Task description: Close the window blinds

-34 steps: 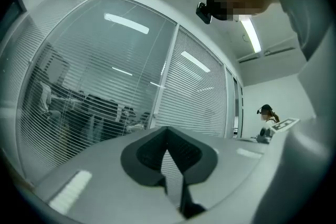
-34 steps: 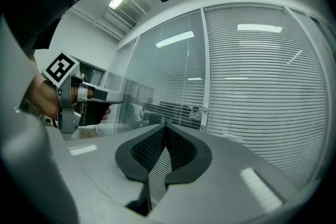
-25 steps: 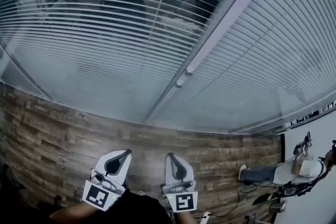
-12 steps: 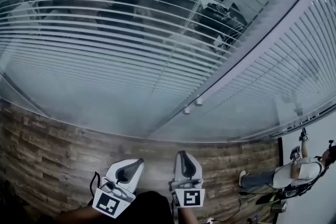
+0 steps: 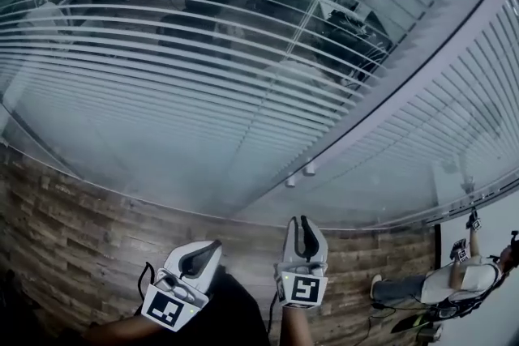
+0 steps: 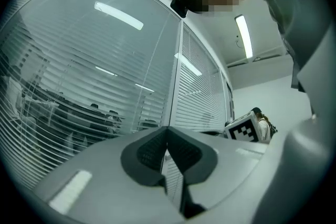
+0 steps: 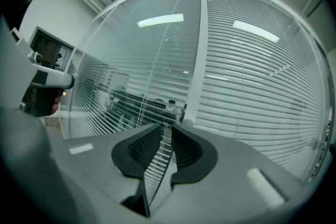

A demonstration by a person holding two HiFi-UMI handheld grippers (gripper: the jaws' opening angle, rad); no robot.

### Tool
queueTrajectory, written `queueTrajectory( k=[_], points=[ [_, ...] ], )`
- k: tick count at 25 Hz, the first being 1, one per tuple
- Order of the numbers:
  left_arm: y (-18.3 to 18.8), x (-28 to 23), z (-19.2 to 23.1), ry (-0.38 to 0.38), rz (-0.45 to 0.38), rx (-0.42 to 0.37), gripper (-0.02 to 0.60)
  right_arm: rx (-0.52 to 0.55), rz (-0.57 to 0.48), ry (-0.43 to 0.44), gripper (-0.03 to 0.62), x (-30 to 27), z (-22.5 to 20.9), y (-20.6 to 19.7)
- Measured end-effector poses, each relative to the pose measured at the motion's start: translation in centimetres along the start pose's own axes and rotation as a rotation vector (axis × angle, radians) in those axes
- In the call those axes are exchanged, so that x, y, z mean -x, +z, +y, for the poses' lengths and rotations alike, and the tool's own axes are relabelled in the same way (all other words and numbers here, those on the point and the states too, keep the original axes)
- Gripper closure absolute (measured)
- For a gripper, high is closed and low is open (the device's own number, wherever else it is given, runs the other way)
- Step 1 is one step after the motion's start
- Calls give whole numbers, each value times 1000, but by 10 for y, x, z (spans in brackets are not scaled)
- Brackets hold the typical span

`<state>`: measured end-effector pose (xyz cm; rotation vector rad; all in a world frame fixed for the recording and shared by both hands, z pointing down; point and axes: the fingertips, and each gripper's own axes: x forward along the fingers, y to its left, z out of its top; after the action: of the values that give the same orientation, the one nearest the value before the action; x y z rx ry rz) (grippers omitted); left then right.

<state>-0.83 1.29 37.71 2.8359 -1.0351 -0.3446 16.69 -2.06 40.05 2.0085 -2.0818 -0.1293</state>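
Left claw pinched together, right claw just opening, empty, both facing see-through window blinds.

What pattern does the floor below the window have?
The floor has brown wood planks in staggered rows; the head view shows it best.

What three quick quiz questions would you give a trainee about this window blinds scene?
1. True or false: the blinds at the head view's left are fully shut.
2. Whose tongs stand apart? A: left gripper. B: right gripper.
3. What finish has the wall under the blinds?
Key: 1 false, you can see through them. 2 B; its tongs have just been opening, with nothing between them. 3 wood planks.
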Motion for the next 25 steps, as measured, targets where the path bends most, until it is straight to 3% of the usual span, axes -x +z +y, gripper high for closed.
queueTrajectory(
  k=[3, 9, 15, 25],
  points=[
    [-5, -8, 4, 21, 12, 22, 581, 33, 35, -10, 497, -23, -14, -6],
    [-4, -30, 7, 33, 17, -3, 581, 129, 51, -19, 497, -66, -36, -2],
    [-16, -40, 27, 58, 40, -2, 581, 273, 49, -34, 474, -98, -28, -4],
    [-21, -52, 39, 81, 38, -1, 581, 285, 50, -54, 480, -98, -27, -4]
  ],
)
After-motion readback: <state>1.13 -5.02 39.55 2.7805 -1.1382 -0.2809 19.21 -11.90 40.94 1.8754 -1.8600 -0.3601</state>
